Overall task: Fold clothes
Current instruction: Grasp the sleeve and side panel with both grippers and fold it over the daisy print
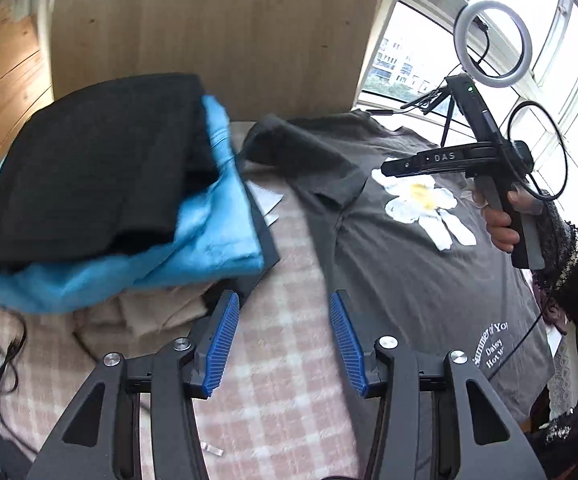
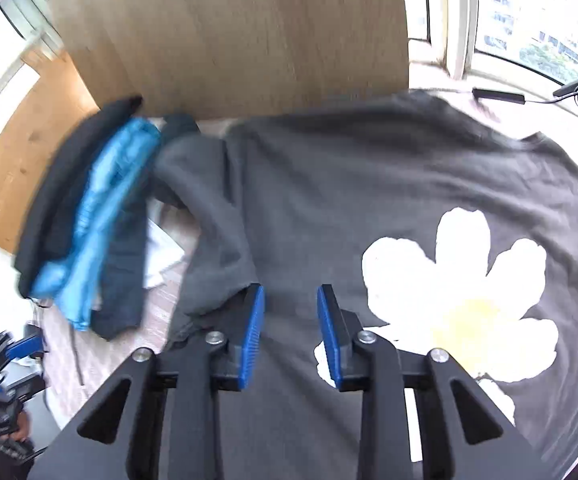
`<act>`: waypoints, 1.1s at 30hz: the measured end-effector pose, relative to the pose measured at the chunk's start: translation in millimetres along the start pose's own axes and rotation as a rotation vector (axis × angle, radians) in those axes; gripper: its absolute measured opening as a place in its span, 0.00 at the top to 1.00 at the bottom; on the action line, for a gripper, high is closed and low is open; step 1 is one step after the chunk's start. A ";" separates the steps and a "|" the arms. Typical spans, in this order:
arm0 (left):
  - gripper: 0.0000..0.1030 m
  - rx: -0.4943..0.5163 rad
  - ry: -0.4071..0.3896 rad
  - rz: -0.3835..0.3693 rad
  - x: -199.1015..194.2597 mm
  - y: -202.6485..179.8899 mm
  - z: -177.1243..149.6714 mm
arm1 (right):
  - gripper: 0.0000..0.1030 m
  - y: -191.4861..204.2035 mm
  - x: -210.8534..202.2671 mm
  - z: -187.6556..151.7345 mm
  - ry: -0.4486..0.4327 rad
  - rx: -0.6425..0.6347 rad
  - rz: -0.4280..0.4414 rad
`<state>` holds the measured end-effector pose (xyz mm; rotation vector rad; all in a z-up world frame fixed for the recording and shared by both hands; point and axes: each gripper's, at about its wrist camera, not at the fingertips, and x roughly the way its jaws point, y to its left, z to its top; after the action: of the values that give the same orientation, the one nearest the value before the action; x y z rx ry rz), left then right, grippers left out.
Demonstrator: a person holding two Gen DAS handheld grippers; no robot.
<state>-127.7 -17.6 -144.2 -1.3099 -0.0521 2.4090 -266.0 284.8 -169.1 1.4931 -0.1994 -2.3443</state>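
A dark grey cotton T-shirt (image 2: pixel 369 184) printed with a large white daisy with a yellow centre (image 2: pixel 465 300) lies spread flat on a bed covered by a pink-and-cream checked blanket (image 1: pixel 273 360), its printed side up. In the left wrist view, small white lettering (image 1: pixel 493 344) sits low on the shirt, toward the near edge, and the collar end lies toward the window (image 1: pixel 401 64), so the long axis of the garment runs from the near side of the bed away toward the glass. One short sleeve (image 1: pixel 289 144) lies out to the left, creased and partly doubled over, its cuff reaching toward the light wooden headboard panel (image 1: pixel 217 28). Just left of that sleeve sits a stack of folded clothes: a black garment (image 1: pixel 97 168) on top, a bright blue fleecy one (image 1: pixel 209 240) under it, and beige pieces (image 1: pixel 149 312) at the bottom. The left gripper (image 1: pixel 285 344) hangs over the bare blanket between stack and shirt, its blue ribbed pads (image 1: pixel 223 344) spread wide with nothing between them. The right gripper (image 2: pixel 291 336) is above the shirt's body beside the daisy, fingers likewise parted and empty. A white ring light (image 1: pixel 493 44) stands by the window.
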 end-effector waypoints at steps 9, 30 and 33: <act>0.55 -0.146 0.079 -0.071 124.0 -13.6 64.4 | 0.67 -5.3 -3.6 26.8 -0.014 -0.072 0.010; 0.86 -0.168 0.013 -0.133 144.4 -24.5 54.1 | 0.54 100.3 106.6 110.4 0.127 -0.338 0.110; 0.86 -0.186 0.003 -0.135 142.7 -19.3 52.1 | 0.72 102.5 127.0 112.5 0.169 -0.334 0.045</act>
<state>-232.8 59.4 -224.7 -1.3434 -0.3599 2.3322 -393.1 135.3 -197.1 1.4891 0.1902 -2.0771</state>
